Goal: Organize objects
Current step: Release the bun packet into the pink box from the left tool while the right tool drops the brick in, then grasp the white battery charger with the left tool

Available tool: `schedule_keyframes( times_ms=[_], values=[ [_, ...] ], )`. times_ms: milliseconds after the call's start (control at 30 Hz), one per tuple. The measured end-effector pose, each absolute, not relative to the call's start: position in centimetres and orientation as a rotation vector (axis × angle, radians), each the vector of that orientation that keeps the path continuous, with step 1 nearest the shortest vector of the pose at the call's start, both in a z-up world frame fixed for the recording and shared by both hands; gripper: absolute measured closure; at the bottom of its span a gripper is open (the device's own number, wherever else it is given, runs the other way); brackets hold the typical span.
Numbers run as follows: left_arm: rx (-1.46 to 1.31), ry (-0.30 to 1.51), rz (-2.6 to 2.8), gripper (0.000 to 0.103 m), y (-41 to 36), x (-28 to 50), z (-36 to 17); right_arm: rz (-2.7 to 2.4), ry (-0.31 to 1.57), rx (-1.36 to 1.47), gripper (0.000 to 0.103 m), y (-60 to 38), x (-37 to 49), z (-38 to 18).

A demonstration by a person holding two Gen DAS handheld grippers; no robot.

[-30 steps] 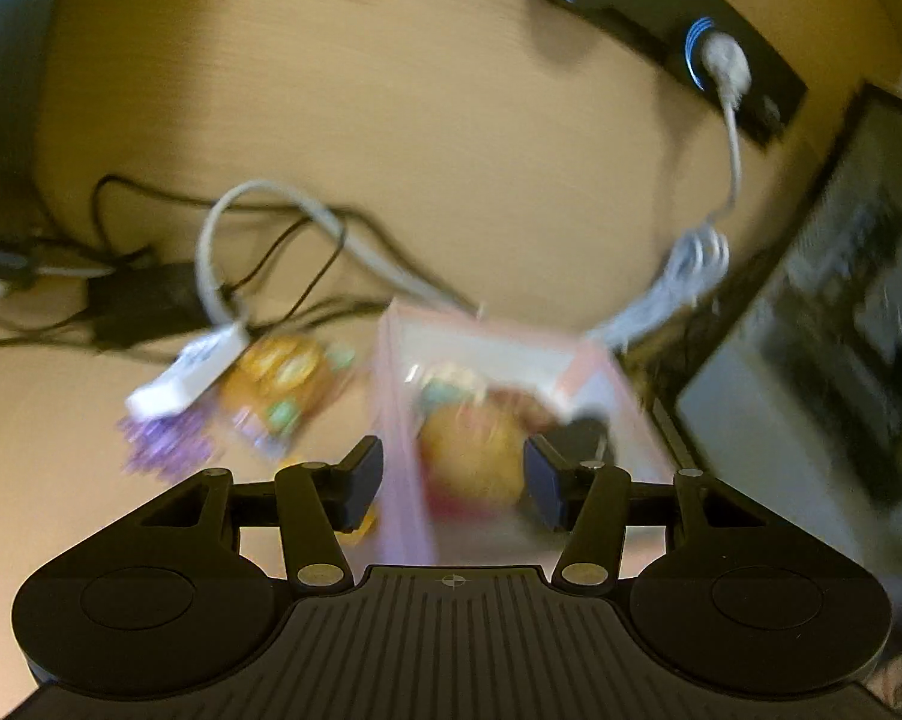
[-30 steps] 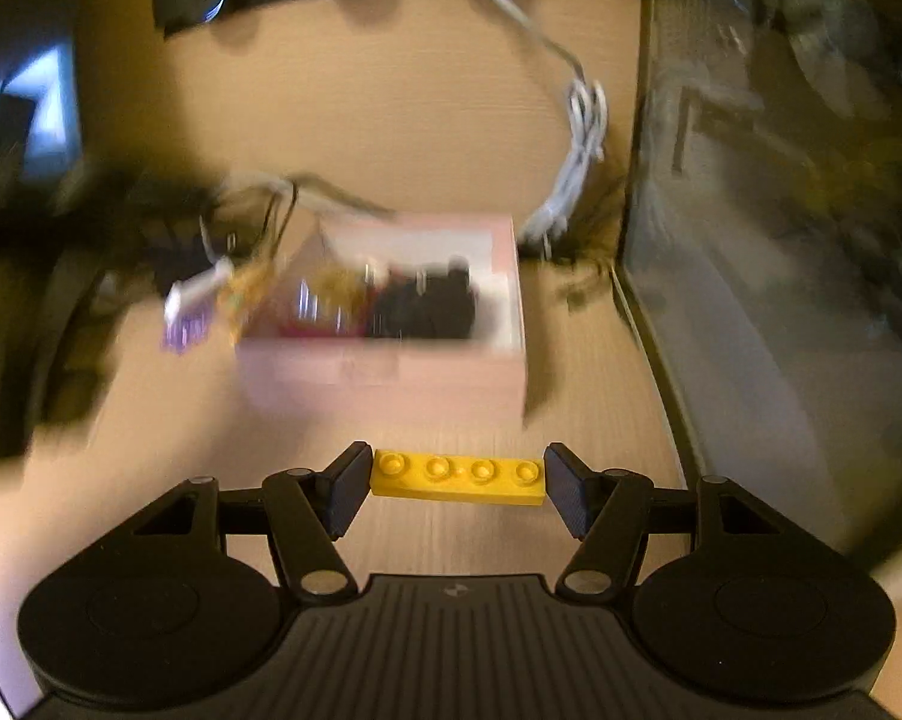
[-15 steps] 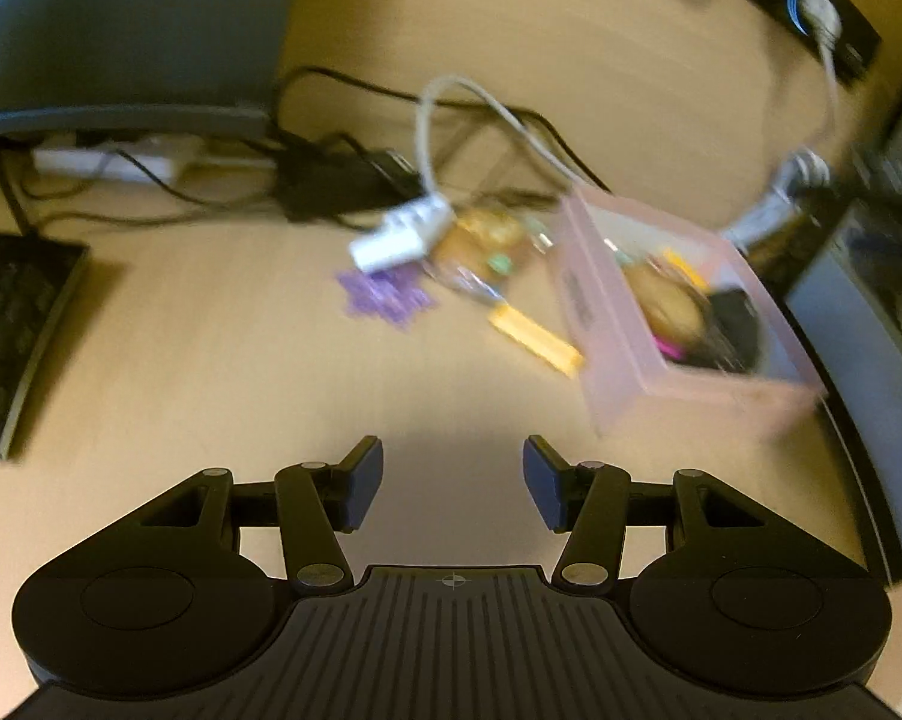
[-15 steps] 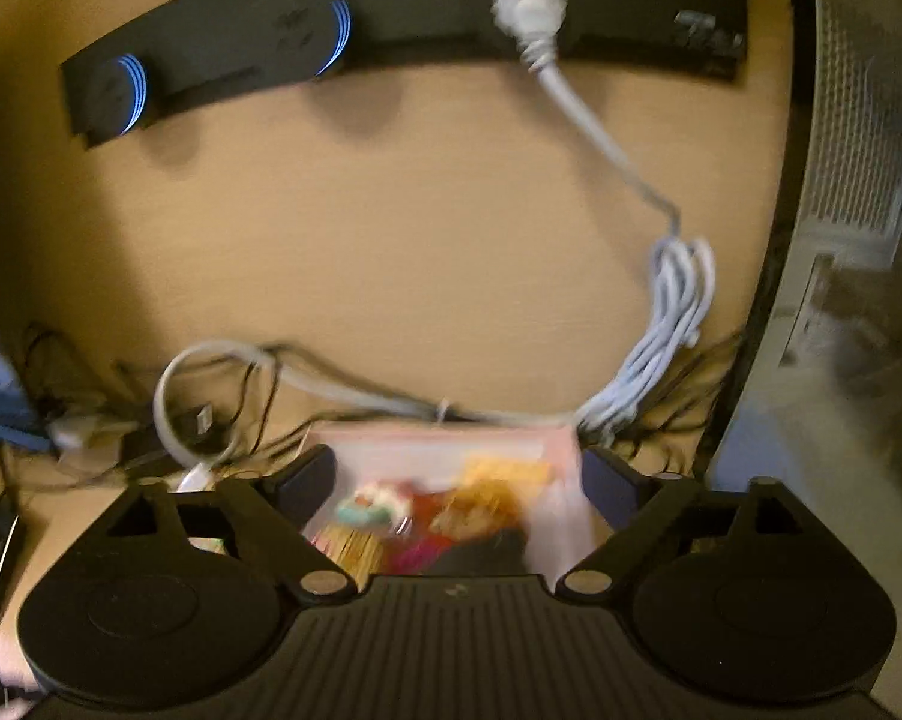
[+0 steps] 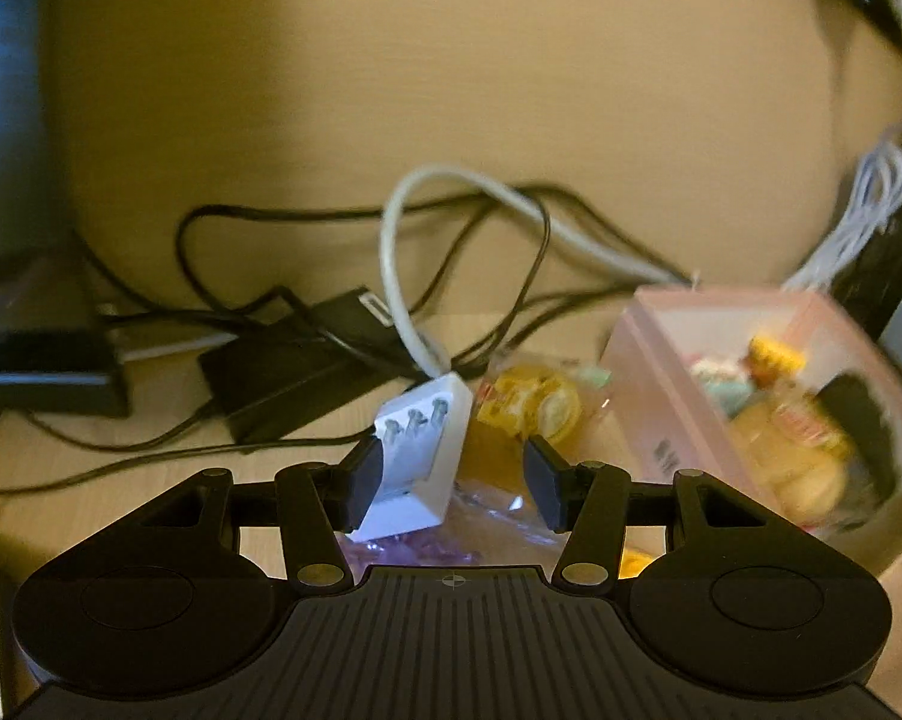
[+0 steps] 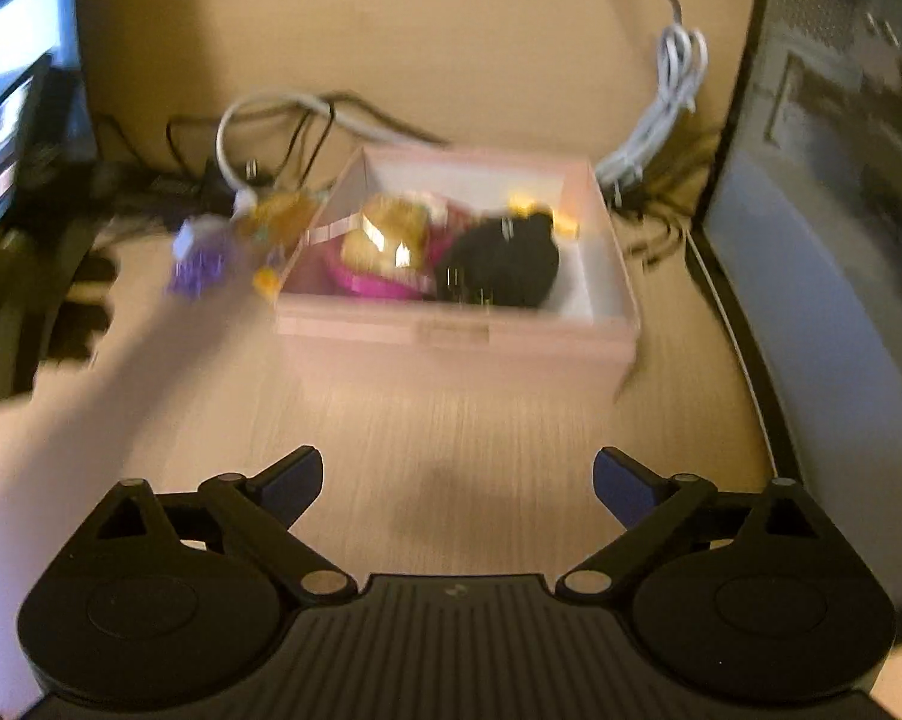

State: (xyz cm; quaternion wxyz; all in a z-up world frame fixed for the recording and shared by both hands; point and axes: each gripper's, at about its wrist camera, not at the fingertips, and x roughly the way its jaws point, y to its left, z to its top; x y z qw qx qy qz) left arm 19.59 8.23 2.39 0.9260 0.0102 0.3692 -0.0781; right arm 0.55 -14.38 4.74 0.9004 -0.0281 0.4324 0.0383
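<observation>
A pink open box [image 6: 451, 333] stands on the wooden desk, holding a black item [image 6: 499, 264], a yellow packet [image 6: 390, 234] and a magenta piece [image 6: 366, 287]. A yellow brick [image 6: 565, 227] lies at its far side. My right gripper [image 6: 457, 480] hangs wide open and empty over bare desk in front of the box. My left gripper [image 5: 454, 483] is open left of the box [image 5: 661, 396], low over a white plug [image 5: 417, 462] that lies by its left finger. A clear bag with a yellow snack [image 5: 529, 405] and a purple piece [image 5: 414, 552] lie there too.
Black cables and a power brick [image 5: 282, 378] tangle behind the plug, with a grey cable loop [image 5: 390, 228]. A bundled white cord [image 6: 673, 84] hangs behind the box. A dark computer case [image 6: 841, 210] walls off the right. A monitor [image 6: 18, 90] stands at left.
My right gripper let go of the yellow brick, opened wide and drew back from the box. My left gripper swung left from the box and dropped low over the white plug.
</observation>
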Motion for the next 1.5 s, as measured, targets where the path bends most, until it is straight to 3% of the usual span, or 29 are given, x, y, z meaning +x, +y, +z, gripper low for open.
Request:
schedule_keyframes(
  times_ms=[233, 267, 333, 400, 700, 1100, 1233, 1500],
  values=[
    [0.059, 0.764, -0.161, 0.043, 8.5, 21.0, 0.7, 0.033, 0.920, -0.033, 0.006, -15.5, -0.4, 4.1],
    [0.057, 0.762, -0.157, 0.046, 8.7, 21.1, 0.7, 0.030, 0.921, -0.031, 0.006, -15.5, -0.5, 4.0],
    [0.048, 0.762, -0.148, 0.074, 9.2, 21.4, 0.6, 0.032, 0.919, -0.031, 0.006, -15.4, -0.6, 3.9],
    [0.042, 0.753, -0.155, 0.080, 9.7, 20.9, 0.8, 0.038, 0.913, -0.034, 0.006, -15.3, -0.8, 4.0],
    [0.051, 0.762, -0.173, 0.089, 11.5, 13.9, 2.4, 0.077, 0.911, -0.029, 0.006, -14.4, -0.3, 3.5],
    [-0.125, 0.846, -0.067, 0.086, 14.2, -0.8, 2.4, 0.239, 0.914, -0.082, 0.006, -9.3, 1.5, 2.5],
    [-0.140, 0.900, -0.065, 0.079, 14.4, -2.1, 2.2, 0.305, 0.905, -0.111, 0.006, -6.1, 3.6, 2.4],
    [-0.206, 0.952, -0.085, 0.079, 14.8, -2.3, 0.9, 0.446, 0.830, -0.155, 0.006, 2.7, 11.7, 3.8]
  ],
)
